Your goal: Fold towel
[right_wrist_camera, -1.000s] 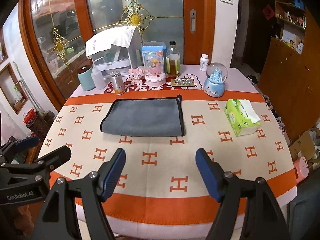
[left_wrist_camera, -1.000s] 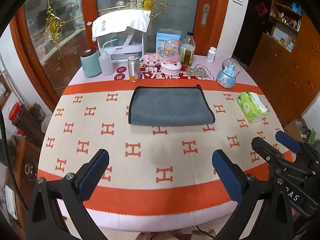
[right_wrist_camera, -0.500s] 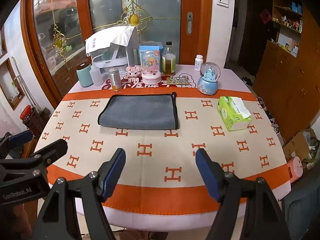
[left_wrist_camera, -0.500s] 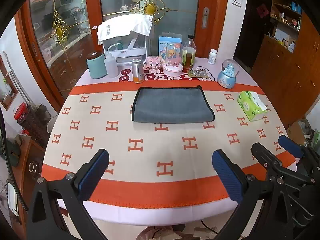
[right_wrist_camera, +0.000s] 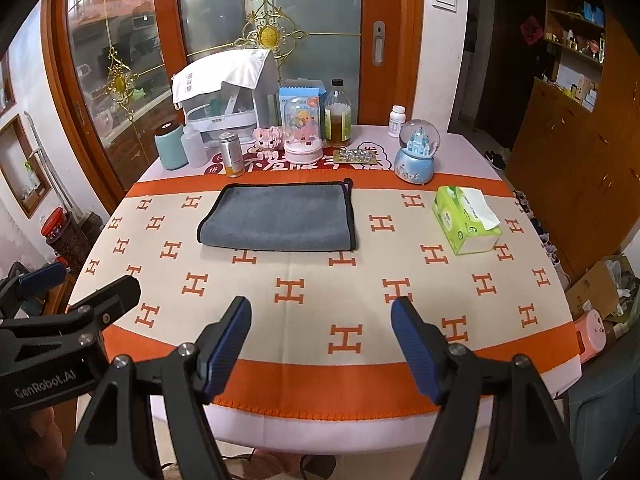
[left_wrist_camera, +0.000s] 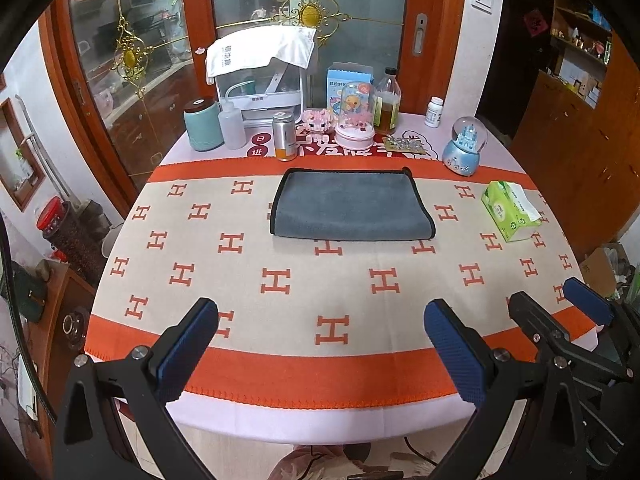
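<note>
A grey towel (left_wrist_camera: 352, 205) with black edging lies folded flat in a rectangle on the far half of the table; it also shows in the right wrist view (right_wrist_camera: 280, 216). My left gripper (left_wrist_camera: 320, 344) is open and empty, held above the table's near edge, well short of the towel. My right gripper (right_wrist_camera: 322, 342) is open and empty, also back at the near edge. The right gripper shows at the lower right of the left wrist view (left_wrist_camera: 560, 316), and the left gripper at the lower left of the right wrist view (right_wrist_camera: 76, 292).
The round table carries an orange-and-cream H-pattern cloth (left_wrist_camera: 280, 280). A green tissue pack (right_wrist_camera: 466, 220) lies right of the towel. Behind it stand a snow globe (right_wrist_camera: 416, 156), bottles, a can (right_wrist_camera: 231, 154), a teal canister (right_wrist_camera: 170, 146) and a white covered box.
Both grippers have drawn back from the table toward its near edge and risen a little. The towel looks smaller and farther away. It has not moved on the cloth.
</note>
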`<state>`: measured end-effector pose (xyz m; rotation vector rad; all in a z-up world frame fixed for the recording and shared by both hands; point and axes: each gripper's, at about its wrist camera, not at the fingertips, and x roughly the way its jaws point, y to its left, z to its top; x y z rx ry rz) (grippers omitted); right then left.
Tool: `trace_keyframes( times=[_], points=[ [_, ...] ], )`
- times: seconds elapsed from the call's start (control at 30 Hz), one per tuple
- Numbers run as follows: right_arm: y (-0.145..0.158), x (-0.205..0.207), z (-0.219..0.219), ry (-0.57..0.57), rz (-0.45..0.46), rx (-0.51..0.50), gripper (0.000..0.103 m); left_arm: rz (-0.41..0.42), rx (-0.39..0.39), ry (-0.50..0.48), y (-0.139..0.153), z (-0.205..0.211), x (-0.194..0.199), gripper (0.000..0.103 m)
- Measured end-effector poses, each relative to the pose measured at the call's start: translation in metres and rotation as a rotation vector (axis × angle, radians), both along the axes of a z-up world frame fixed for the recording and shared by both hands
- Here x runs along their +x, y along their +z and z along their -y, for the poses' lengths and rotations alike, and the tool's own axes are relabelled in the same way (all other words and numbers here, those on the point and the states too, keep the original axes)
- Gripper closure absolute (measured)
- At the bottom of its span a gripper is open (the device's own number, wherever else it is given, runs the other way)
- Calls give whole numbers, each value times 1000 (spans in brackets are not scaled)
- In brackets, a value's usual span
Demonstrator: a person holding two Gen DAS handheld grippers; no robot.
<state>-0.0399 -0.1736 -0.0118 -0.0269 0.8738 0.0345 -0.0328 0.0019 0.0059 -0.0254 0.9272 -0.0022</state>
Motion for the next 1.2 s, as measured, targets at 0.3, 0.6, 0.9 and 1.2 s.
trace_keyframes(
  times=[0.3, 0.6, 0.9, 1.2],
  points=[
    [5, -2, 4, -7, 18, 2, 30, 5, 8, 3, 1, 2, -2, 1],
    [6, -2, 5, -13, 20, 5, 30, -2, 7, 3, 1, 4, -1, 1],
    [6, -3, 3, -15, 26, 9, 30, -7, 11, 2, 0, 0, -2, 1],
    [7, -4, -3, -17, 25, 13, 30, -11, 14, -2, -1, -7, -2, 1]
  ],
)
